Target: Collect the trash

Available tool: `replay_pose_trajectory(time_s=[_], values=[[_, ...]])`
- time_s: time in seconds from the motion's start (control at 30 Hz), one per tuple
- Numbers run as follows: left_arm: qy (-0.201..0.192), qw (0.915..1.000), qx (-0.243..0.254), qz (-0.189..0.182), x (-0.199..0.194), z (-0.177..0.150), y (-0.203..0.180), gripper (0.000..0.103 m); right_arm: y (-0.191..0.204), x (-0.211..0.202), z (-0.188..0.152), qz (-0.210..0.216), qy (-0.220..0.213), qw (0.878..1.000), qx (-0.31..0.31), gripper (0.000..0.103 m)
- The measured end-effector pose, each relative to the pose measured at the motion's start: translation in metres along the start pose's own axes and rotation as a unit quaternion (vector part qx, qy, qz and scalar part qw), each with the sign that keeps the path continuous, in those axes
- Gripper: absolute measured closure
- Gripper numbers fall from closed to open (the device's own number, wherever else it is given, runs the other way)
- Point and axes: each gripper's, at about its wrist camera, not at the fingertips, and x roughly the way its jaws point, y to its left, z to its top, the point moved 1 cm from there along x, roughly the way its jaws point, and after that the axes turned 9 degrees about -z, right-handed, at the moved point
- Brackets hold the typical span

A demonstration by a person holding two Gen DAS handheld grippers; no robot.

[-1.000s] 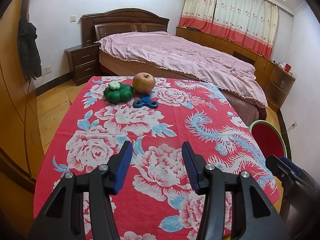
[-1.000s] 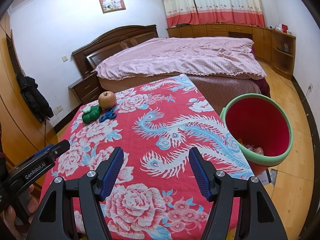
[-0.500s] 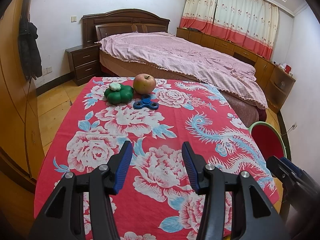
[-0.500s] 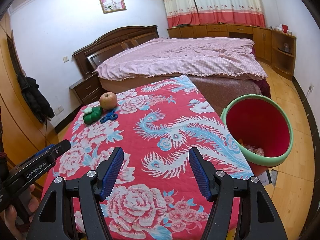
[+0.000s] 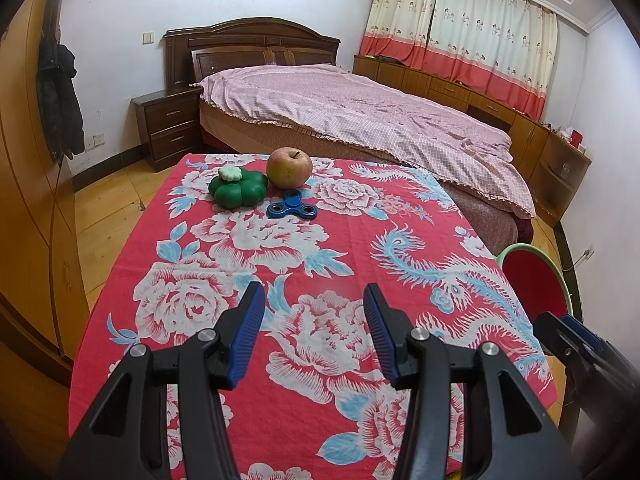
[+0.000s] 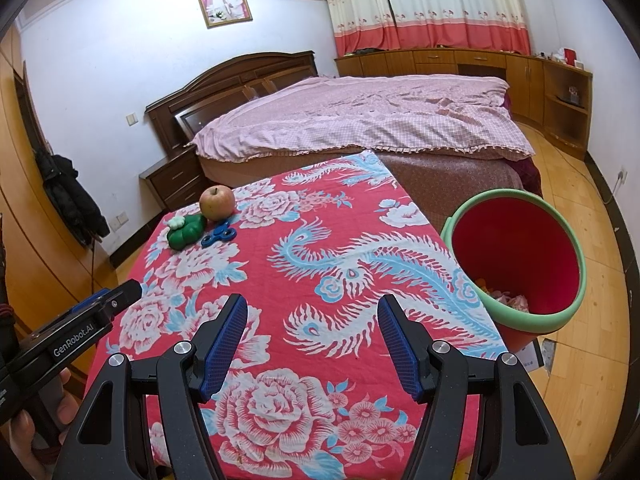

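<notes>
1. Two views, left wrist first. Left gripper [image 5: 312, 300] hung over the near half of the worktop [image 5: 348, 248], fingers [image 5: 250, 316] parted with nothing between them. At the far end sat an apple [image 5: 289, 167], a green pumpkin-shaped toy [image 5: 238, 191] just beside it, and a blue fidget spinner [image 5: 292, 210] in front of both. Red bin [image 5: 536, 280] with a green rim stood off the worktop's right edge.
2. Right wrist view. Right gripper [image 6: 312, 316] also empty, fingers [image 6: 394, 336] spread wide, over the near cloth. Bin [image 6: 516, 264] sat near its right, with some scraps in the bottom. No loose trash visible on the cloth, so the task's thing looked to be already in the bin.
3. Risks, my read:
- Grabbing the apple, toy or spinner as trash, since they're the only things left on the worktop.
- Bin was tilted against the worktop edge; a bump from the right gripper could tip it.
- Both grippers were close together; a crossed reach could knock them.
</notes>
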Motion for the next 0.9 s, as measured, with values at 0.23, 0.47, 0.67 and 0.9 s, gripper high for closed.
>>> replay_pose_trajectory(time_s=[0.23, 0.47, 0.67, 0.9], values=[[0.000, 1.0000, 0.000, 0.000, 0.0001, 0.0001, 0.0002, 0.052, -0.0004, 0.0003, -0.0004, 0.000, 0.000, 1.000, 0.000, 0.034], [0.000, 1.0000, 0.000, 0.000, 0.0002, 0.0000, 0.0004, 0.052, 0.0006, 0.0001, 0.0003, 0.001, 0.001, 1.000, 0.001, 0.034], [0.000, 1.0000, 0.000, 0.000, 0.0001, -0.0002, 0.0006, 0.052, 0.0015, 0.0004, 0.0009, 0.001, 0.001, 1.000, 0.001, 0.034], [0.000, 1.0000, 0.000, 0.000, 0.0003, -0.0006, 0.0006, 0.052, 0.0010, 0.0003, 0.0005, 0.001, 0.000, 1.000, 0.001, 0.034]])
